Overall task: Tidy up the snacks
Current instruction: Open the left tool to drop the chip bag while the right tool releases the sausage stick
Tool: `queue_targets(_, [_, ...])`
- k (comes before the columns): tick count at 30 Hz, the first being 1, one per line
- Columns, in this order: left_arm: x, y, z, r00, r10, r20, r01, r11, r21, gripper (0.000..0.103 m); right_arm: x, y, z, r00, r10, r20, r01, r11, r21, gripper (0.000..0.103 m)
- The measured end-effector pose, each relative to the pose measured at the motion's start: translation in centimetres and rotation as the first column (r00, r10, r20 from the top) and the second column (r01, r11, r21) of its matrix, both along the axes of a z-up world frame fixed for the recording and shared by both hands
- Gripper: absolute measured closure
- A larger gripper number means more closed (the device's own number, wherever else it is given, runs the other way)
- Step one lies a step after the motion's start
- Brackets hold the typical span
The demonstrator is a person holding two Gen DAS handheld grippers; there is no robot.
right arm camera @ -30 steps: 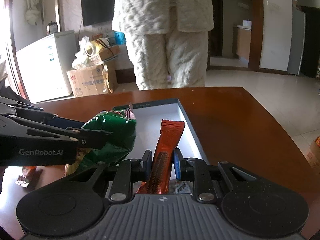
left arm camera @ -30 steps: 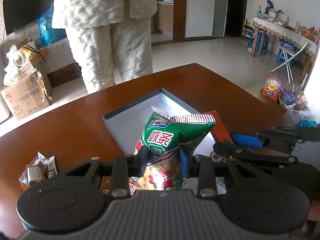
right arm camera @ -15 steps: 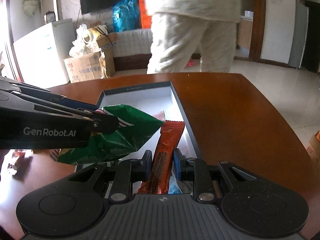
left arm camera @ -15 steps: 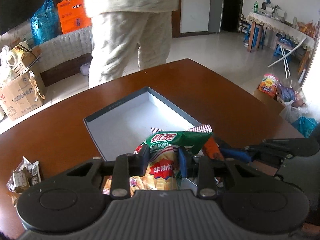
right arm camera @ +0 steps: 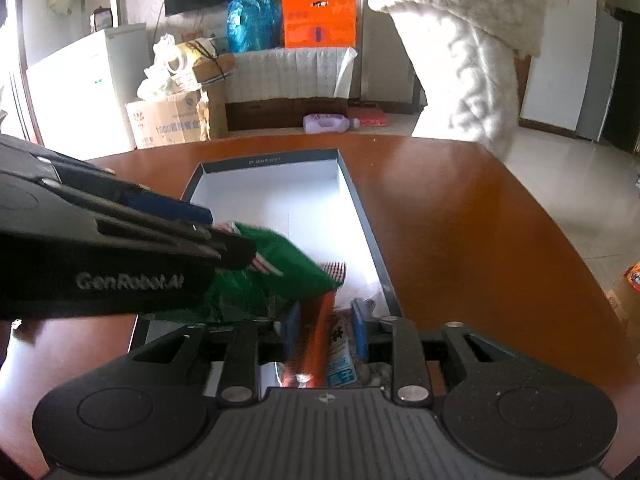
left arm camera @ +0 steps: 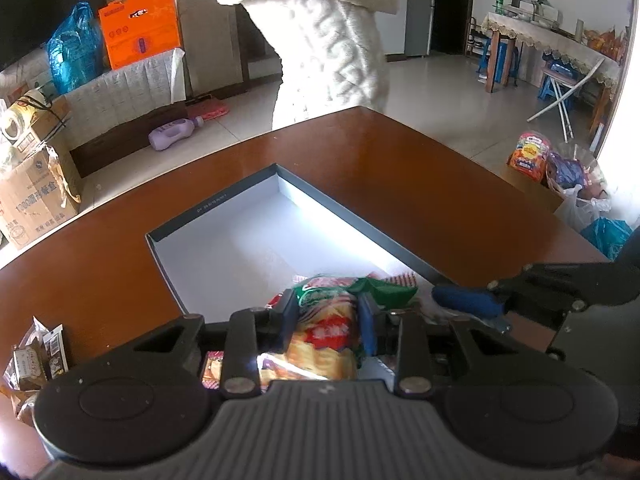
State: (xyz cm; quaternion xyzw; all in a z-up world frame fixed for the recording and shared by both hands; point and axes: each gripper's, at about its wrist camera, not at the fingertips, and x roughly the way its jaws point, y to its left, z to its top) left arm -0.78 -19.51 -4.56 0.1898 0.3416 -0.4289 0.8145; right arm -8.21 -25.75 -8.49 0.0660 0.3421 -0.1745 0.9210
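Note:
A shallow grey box with a white inside (left arm camera: pixel 248 248) lies on the brown table; it also shows in the right wrist view (right arm camera: pixel 304 208). My left gripper (left arm camera: pixel 327 320) is shut on a green and yellow snack bag (left arm camera: pixel 324 332), held low in the box's near end; the bag also shows in the right wrist view (right arm camera: pixel 280 276). My right gripper (right arm camera: pixel 325 332) has its fingers spread wider around an orange snack packet (right arm camera: pixel 318 336) that lies low in the box's near right corner, next to a blue and white packet (right arm camera: pixel 340 360).
Several small wrapped snacks (left arm camera: pixel 36 356) lie on the table left of the box. A person in a white fleece suit (left arm camera: pixel 332 40) stands past the far table edge. Cardboard boxes (right arm camera: pixel 168 120) and bags stand on the floor beyond.
Both grippers have dropped lower into the near end of the box with their snacks. The right gripper's fingers have spread apart. The person behind the table has walked to the right.

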Motion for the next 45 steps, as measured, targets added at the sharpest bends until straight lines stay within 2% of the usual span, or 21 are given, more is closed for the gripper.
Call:
queue_targets(4, [0.1,-0.2,-0.1,1.000,0.004,-0.010,-0.004,1.000,0.003,0.064,-0.2,0.0,0.3,1.000,-0.007,0.009,0.007,1.000,-0.006,0.068])
queue_targets(11, [-0.6,-0.3,1.0,0.999,-0.005,0.034,0.005,1.000,-0.001,0.036,-1.0,-0.9,0.7,0.998,-0.049,0.030,0.049,0.999,-0.002,0.066])
queue_targets(22, [-0.3,1.6,2.9,0.996,0.032,0.078,-0.032,0.999,-0.002,0.035,-1.1,-0.6,1.9,0.995,-0.058,0.078,0.058,0.998,0.002,0.065])
queue_targets(35, [0.7,6.6,4.2,0.989,0.123,0.081,-0.122,0.992,-0.011,0.035,-0.5,1.7,3.0,0.995,0.004,0.101,-0.003,1.000,-0.007,0.061])
queue_targets(45, [1.4,10.2,5.5,0.974,0.206,0.097,-0.205,0.979,-0.019,0.035,-0.1,3.0,3.9,0.994,0.026,0.108,-0.025,1.000,-0.014,0.061])
